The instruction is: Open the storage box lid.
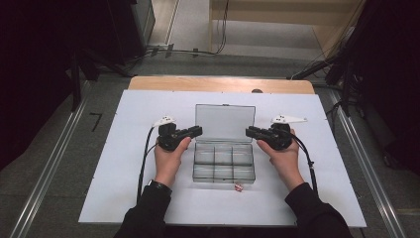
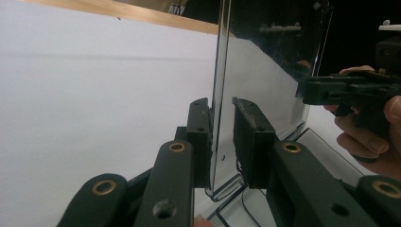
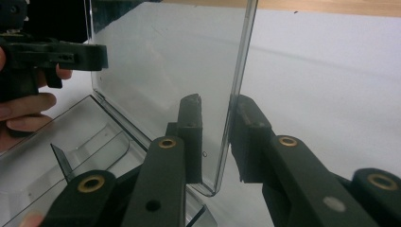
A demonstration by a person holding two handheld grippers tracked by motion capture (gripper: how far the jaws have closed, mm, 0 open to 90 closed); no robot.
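box: clear plastic compartment box (image 1: 224, 165) sits mid-table on the white table (image 1: 124, 163), nearer my edge than the far one; six cells, all look empty.
lid: lid (image 1: 225, 122) is swung up and stands roughly upright on the far side of the box, hinge at the back wall.
done: box is opened, lid raised.
left to do: judging by the pose, either ease the lid further back or bring it down shut; can't tell which from here. Nothing loaded in the cells yet.
stray part: small red-and-white piece (image 1: 238, 188) lies on the table just in front of the box's near right corner, apart from both tongs.
left tongs: my left tongs (image 2: 221, 137) straddle the lid's left edge. Outer jaw sits against the panel, inner jaw shows a slim gap, so not a firm pinch yet.
right tongs: my right tongs (image 3: 216, 139) straddle the lid's right edge the same way; far jaw touches the edge, near jaw stands slightly off. Loose bracket, not a clamp.
hand pose: both hands level, tongs pointing inward at each other across the lid, forearms coming in from my edge of the table, symmetrical either side of the box.
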